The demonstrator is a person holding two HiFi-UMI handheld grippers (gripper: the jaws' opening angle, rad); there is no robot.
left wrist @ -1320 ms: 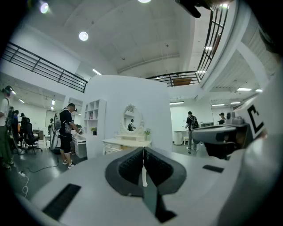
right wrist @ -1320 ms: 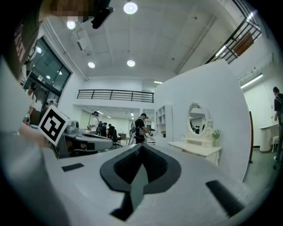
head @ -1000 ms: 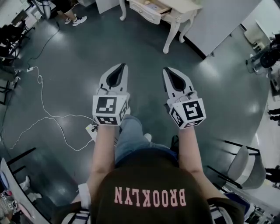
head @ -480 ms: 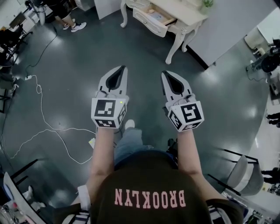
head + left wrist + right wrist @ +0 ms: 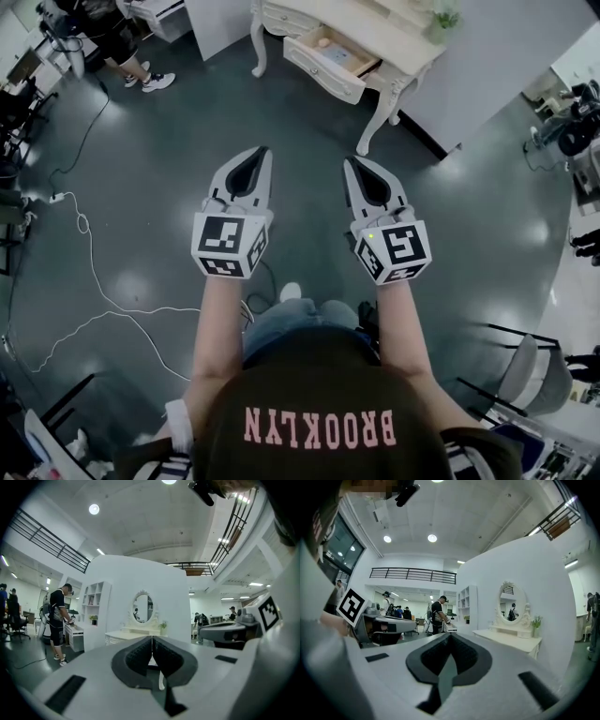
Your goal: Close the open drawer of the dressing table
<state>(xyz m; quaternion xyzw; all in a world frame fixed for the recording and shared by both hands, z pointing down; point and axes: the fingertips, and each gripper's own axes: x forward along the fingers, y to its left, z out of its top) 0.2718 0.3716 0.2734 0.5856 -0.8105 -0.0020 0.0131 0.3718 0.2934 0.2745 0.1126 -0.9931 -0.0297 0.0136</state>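
The cream dressing table [image 5: 382, 36] stands at the top of the head view, its drawer [image 5: 330, 64] pulled out toward me with small items inside. My left gripper [image 5: 266, 150] and right gripper [image 5: 348, 161] are held side by side, level, pointing at the table and well short of it. Both are shut with nothing between the jaws. In the left gripper view the table [image 5: 127, 633] and its oval mirror [image 5: 143, 607] lie straight ahead past the shut left gripper [image 5: 152, 638]. In the right gripper view the table [image 5: 511, 638] sits to the right of the right gripper [image 5: 449, 635].
A white cable [image 5: 94, 272] snakes over the dark floor at left. A person [image 5: 108, 37] stands by a white shelf unit [image 5: 220, 19] at top left. A white wall panel [image 5: 497, 56] backs the table. A chair [image 5: 525, 366] stands at lower right.
The dressing table and its open drawer have slid lower and nearer in the head view as I walk toward them. Both grippers stay shut and side by side.
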